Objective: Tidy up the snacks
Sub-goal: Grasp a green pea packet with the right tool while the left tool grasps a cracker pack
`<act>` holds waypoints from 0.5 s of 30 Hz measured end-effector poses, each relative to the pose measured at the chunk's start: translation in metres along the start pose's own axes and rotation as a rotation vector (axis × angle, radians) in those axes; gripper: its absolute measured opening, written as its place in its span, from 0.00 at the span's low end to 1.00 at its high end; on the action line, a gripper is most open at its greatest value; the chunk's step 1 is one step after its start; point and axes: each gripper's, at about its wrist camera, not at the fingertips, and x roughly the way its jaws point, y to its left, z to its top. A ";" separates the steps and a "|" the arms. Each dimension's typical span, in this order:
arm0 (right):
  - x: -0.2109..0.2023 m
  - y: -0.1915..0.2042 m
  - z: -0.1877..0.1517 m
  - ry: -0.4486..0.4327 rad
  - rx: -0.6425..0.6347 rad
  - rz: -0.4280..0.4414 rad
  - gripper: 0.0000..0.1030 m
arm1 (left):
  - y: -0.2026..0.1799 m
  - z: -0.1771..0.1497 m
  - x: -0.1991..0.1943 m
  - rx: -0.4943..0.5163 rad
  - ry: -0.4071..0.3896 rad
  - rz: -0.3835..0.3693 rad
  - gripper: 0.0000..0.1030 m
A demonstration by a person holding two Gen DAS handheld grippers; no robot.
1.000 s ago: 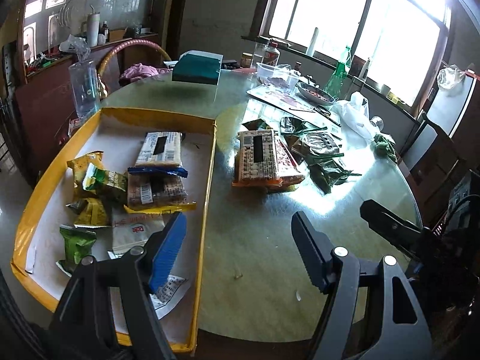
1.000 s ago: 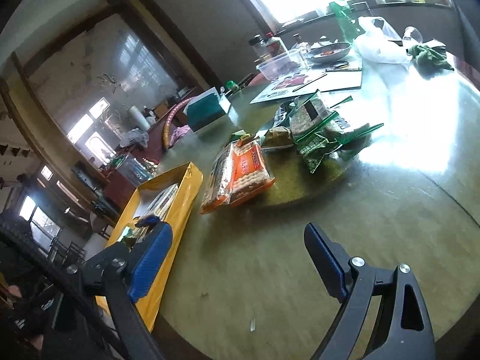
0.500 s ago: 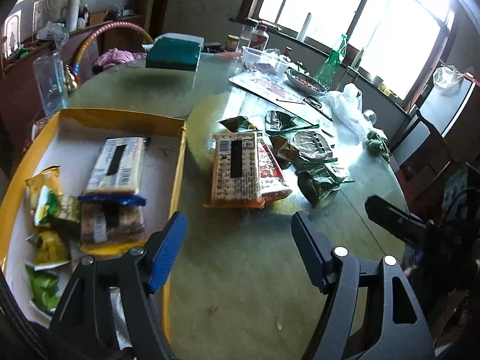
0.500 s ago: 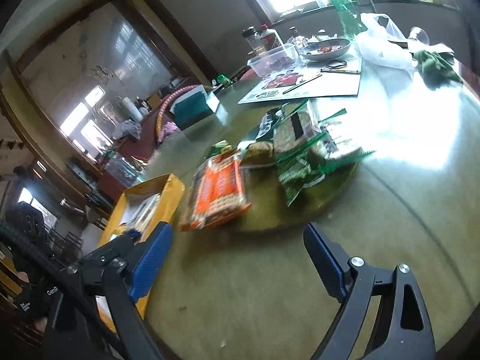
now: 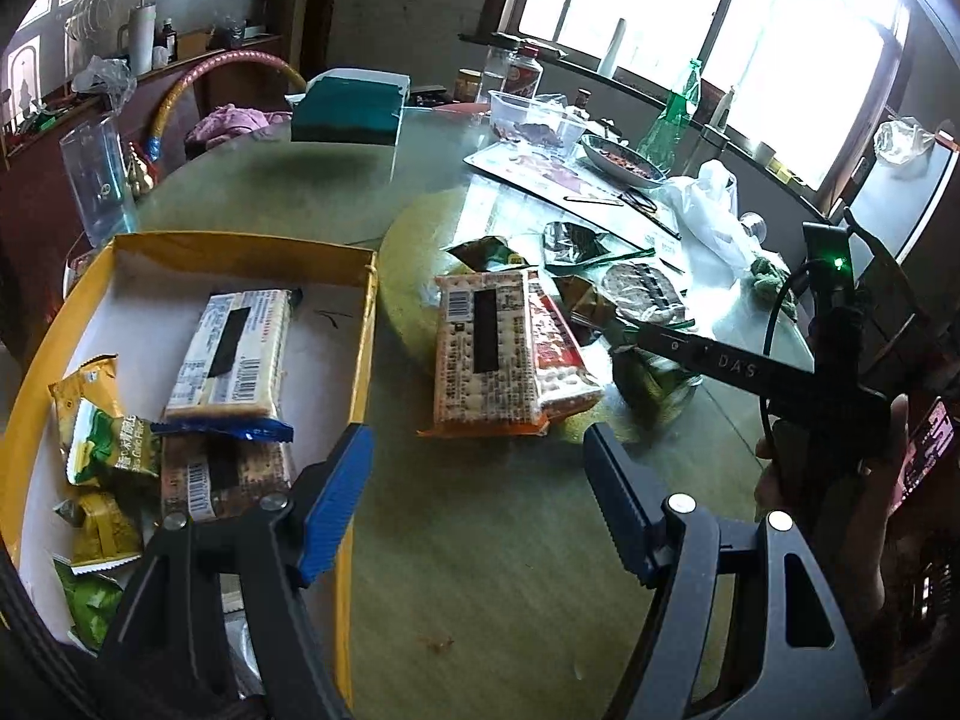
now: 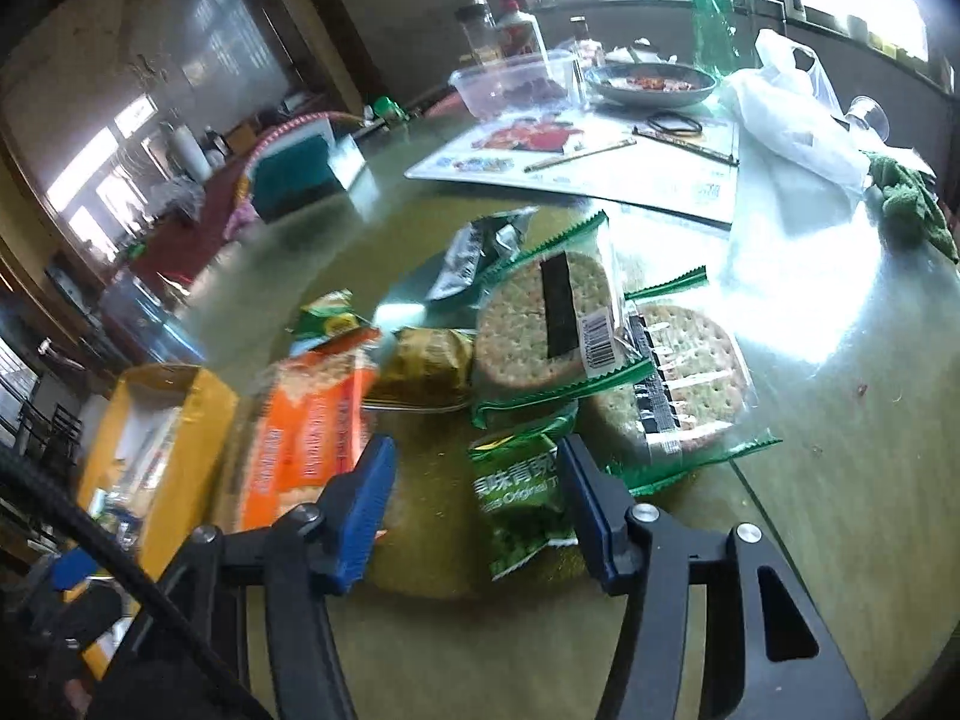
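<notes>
Two claws here: my right claw is closing with the small green snack pouch between its jaws, not pinched yet, while the left claw hangs open and empty over the surface beside the yellow box. I figure that slick pouch could squirt out sideways, or I'll snag the round cracker pack overlapping it.

A home dining room — round table, windows, sideboard.

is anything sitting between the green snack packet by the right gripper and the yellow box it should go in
Yes. The orange cracker pack lies on the table between the small green snack packet and the yellow box. The right gripper is closing around the green packet, so it would need lifting over the crackers rather than sliding.
</notes>
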 end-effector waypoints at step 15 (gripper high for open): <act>-0.025 -0.004 -0.059 0.070 0.029 0.022 0.35 | -0.018 0.038 0.059 0.049 0.082 0.064 0.71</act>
